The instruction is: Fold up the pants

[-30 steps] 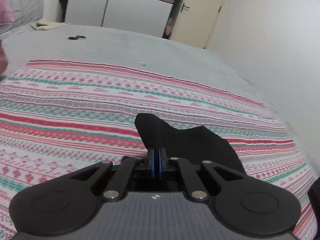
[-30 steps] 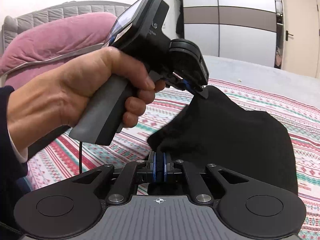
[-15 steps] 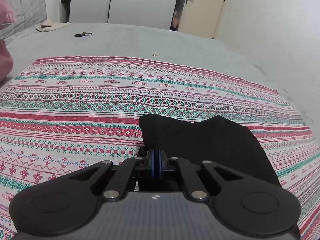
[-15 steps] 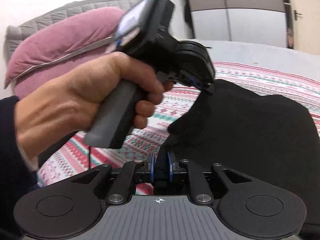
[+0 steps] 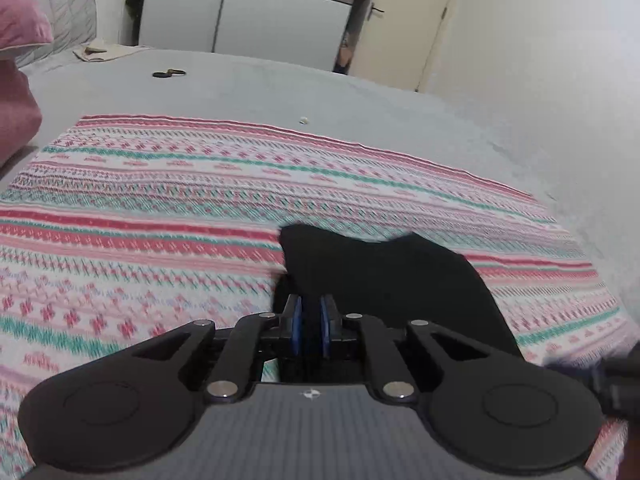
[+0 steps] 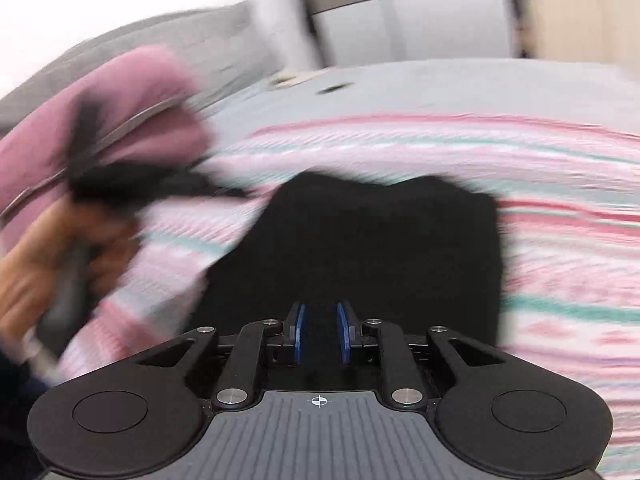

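Note:
The black pants (image 5: 384, 268) lie folded in a compact bundle on the striped red, green and white blanket (image 5: 168, 216). My left gripper (image 5: 310, 332) sits at the bundle's near left edge, its blue pads slightly parted with black cloth between them. In the right wrist view the pants (image 6: 372, 240) lie just ahead of my right gripper (image 6: 319, 334), whose blue pads stand clearly apart over the cloth's near edge. The left hand and its gripper (image 6: 80, 216) show blurred at the left, away from the pants.
The grey bed cover (image 5: 248, 92) extends beyond the blanket. Pink pillows (image 6: 120, 112) lie at the head end on the left. A small dark object (image 5: 168, 74) and a beige cloth (image 5: 100, 50) lie far back. Wardrobe (image 5: 260, 16) and door (image 5: 396, 20) stand behind.
Both grippers have opened from their tight pinch on the pants. The pants have dropped onto the blanket. The left hand has pulled back to the left in the right wrist view.

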`<state>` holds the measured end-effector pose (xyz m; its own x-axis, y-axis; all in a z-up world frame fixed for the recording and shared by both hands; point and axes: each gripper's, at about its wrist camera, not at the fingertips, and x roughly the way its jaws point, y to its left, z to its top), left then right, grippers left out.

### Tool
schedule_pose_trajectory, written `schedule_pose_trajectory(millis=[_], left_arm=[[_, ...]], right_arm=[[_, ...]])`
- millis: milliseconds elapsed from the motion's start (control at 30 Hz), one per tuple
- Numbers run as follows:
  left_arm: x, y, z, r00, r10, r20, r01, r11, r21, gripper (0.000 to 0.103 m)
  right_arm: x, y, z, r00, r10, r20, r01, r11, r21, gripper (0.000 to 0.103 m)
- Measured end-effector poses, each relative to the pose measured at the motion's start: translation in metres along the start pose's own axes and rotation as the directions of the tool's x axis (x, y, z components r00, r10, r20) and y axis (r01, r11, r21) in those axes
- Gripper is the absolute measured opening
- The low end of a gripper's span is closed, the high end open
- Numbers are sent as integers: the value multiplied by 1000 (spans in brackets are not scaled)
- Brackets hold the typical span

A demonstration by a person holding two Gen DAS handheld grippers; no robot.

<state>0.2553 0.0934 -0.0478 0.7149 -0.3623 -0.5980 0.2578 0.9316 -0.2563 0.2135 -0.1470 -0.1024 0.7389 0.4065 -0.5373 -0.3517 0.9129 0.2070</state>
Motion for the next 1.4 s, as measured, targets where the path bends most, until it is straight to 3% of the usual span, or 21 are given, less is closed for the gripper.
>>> schedule_pose_trajectory(millis=[67, 200, 233, 267, 333, 533, 600, 667, 967, 1133, 1300, 1400], left_arm=[[-4, -9, -14, 999, 22, -27, -22, 1000, 9, 54], [-3, -17, -38, 990, 110, -85, -109, 994, 15, 64], [-5, -18, -43, 988, 118, -99, -117, 993, 15, 71], [-7, -17, -48, 985, 132, -112, -132, 991, 15, 84], [-12, -15, -58, 981, 150, -123, -151, 989, 5, 96], [-8, 0, -76, 982, 7, -188, -29, 993, -113, 95], [-6, 0, -77, 980, -41, -196, 14, 991, -135, 85], [-7, -6, -78, 978, -76, -197, 53, 991, -120, 43], [-31, -19, -68, 991, -22, -129, 25, 999, 24, 36], [-20, -15, -71, 987, 9, -160, -2, 999, 43, 36], [-12, -19, -72, 984, 58, -167, -42, 994, 101, 49], [-26, -11, -61, 990, 55, -128, -49, 997, 51, 49]], right_arm=[[-7, -22, 7, 998, -61, 16, 60, 997, 40, 20], [1, -44, 5, 988, -147, -39, 149, 987, 64, 20], [7, -47, 2, 985, -156, -78, 161, 984, 69, 20], [13, -50, -2, 980, -160, -121, 169, 983, 72, 20], [23, -48, -9, 973, -150, -173, 165, 983, 77, 20], [31, -26, -20, 969, -184, -162, 185, 983, -9, 22], [35, -25, -19, 971, -176, -160, 177, 984, -10, 22], [38, -21, -22, 971, -185, -151, 183, 983, -27, 22], [37, -9, -13, 977, -132, -169, 115, 988, -103, 22], [37, -8, -15, 975, -108, -192, 88, 990, -110, 22], [43, -2, -18, 970, -127, -208, 99, 985, -140, 22], [42, -2, -18, 969, -120, -214, 89, 985, -150, 22]])
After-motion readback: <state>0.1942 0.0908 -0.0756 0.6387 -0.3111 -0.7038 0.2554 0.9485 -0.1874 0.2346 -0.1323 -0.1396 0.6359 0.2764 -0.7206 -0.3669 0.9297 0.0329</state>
